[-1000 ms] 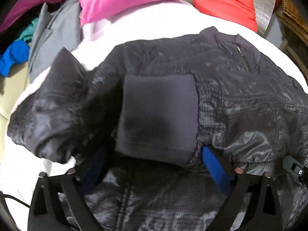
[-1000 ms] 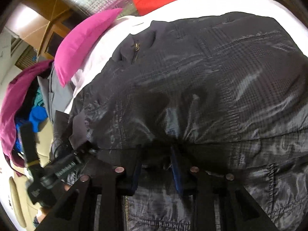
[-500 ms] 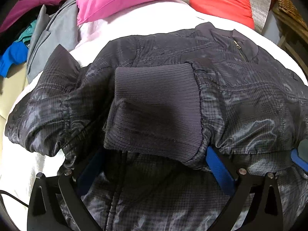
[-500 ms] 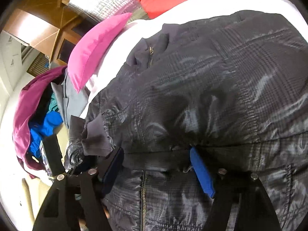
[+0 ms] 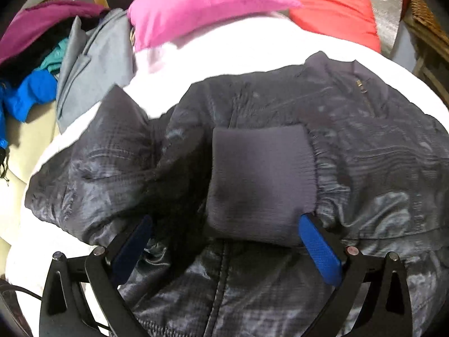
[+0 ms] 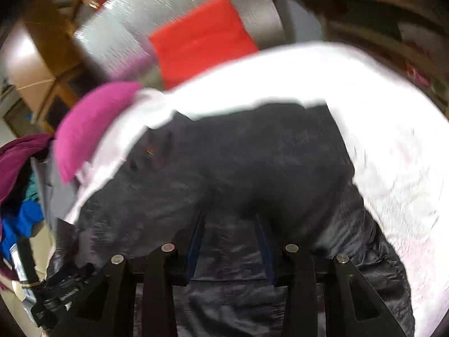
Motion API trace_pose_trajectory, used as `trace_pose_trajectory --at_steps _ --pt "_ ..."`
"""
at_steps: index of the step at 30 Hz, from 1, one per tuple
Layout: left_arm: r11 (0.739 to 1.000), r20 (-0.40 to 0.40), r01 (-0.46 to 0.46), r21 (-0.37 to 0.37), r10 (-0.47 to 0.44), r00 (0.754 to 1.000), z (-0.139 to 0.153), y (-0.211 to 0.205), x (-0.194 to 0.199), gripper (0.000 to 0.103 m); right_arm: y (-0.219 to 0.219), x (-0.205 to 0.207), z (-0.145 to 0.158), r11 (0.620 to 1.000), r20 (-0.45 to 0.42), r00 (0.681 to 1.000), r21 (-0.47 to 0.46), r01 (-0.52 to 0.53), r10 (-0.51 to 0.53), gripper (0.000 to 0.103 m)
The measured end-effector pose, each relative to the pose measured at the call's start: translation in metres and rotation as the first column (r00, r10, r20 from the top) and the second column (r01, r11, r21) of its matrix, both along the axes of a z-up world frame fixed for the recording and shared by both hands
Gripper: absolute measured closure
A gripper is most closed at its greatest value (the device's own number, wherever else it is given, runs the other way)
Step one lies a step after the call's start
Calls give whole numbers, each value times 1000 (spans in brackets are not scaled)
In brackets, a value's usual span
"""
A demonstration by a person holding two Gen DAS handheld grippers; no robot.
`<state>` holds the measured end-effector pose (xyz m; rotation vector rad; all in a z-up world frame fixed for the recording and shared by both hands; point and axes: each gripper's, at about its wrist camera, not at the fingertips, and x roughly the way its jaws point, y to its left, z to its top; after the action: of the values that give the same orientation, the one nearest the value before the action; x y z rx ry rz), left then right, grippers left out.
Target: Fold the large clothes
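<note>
Left gripper (image 5: 223,238), black frame with ribbed blue pads, jaws standing wide apart; the dark ribbed-knit cuff (image 5: 261,182) is lying between and just beyond the pads, neither pad visibly pressing it. Right gripper (image 6: 228,241), same build, jaws closing; a fold of the dark glossy checked nylon jacket (image 6: 238,168) is sitting between the narrow-set pads, though blur is hiding whether they are pinching it. The jacket is lying spread on a white bedsheet (image 5: 238,47), fabric crinkled and shiny, one sleeve folded across the chest, zip running down the front; farther off, a soft pink pillow (image 5: 202,8), a red-orange cushion (image 5: 334,11), and a grey garment (image 5: 92,64) beside a blue one (image 5: 28,92).
</note>
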<state>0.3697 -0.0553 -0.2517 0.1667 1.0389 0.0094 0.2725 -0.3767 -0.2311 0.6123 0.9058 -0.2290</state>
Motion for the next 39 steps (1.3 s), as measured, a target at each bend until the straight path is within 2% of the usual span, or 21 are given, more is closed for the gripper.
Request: trace_pose_trajectory --at_steps 1,4,8,13,18,21,22,24,27,29,31,32,34,36,39 --pt "1000 5 6 26 -6 1000 -2 -3 2 0 -2 4 -11 1000 -43 999 18 -3 4 64" --pt "998 13 13 69 -14 1000 -5 -13 2 0 0 7 -12 1000 -47 999 17 -12 13 65" --pt "999 30 15 37 -17 999 7 -18 -9 0 3 3 0 998 25 999 59 -35 34 64" --pt "999 149 19 -41 -13 989 43 -2 -37 0 29 5 22 994 107 989 18 -105 102 64" --pt "986 248 -82 -146 117 962 72 47 -53 0 63 14 9 983 53 981 17 -185 184 64" --pt "968 266 -182 -174 224 938 76 87 -55 0 82 21 -8 973 -59 972 -36 -229 227 64" --pt "958 262 -216 -187 261 929 77 100 -54 0 85 20 -10 973 -68 973 -48 -225 221 64" --pt "934 249 -272 -233 328 911 78 125 -52 0 85 17 -5 976 -52 976 -47 -214 211 63" --pt "880 208 -360 -311 432 878 75 168 -57 0 80 8 7 980 21 980 25 -198 197 61" --pt "833 170 -419 -362 501 849 69 200 -59 0 78 3 14 981 46 981 26 -190 189 52" --pt "776 117 -474 -415 563 818 58 232 -59 0 76 -2 20 982 82 980 39 -184 181 39" --pt "745 85 -499 -442 588 804 50 248 -58 0 76 -5 22 982 94 979 40 -183 179 39" --pt "700 24 -539 -468 620 784 35 268 -54 0 79 -5 24 983 93 979 23 -182 179 39" --pt "652 -27 -585 -482 656 754 21 290 -51 0 80 -3 23 982 86 979 22 -185 183 39" --pt "627 -52 -610 -484 675 736 7 309 -45 0 76 0 22 982 79 980 31 -185 182 39"
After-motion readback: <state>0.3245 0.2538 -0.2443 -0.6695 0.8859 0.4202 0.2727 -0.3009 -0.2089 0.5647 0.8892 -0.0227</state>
